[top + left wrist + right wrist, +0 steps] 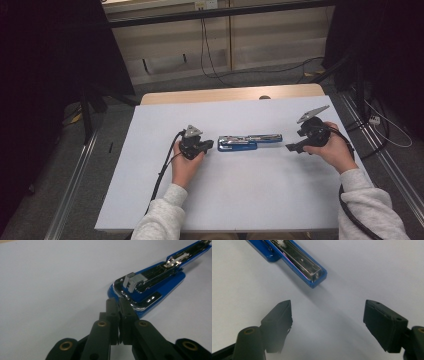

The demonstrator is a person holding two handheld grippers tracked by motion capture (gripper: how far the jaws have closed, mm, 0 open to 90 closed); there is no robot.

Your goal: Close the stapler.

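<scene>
Blue stapler lies opened flat mid-table, my left gripper pinched together empty at its end, my right gripper spread apart near its other end.

Open blue stapler lying mid-surface, the sole obstacle on the white surface, set between left claw and right claw. Bare sheet in front of, behind and to both outer sides of the stapler, passable for either hand. Left claw closed, tips just at the stapler's near end; right claw spread wide, bare surface between its pads, the stapler's far end apart ahead.
</scene>
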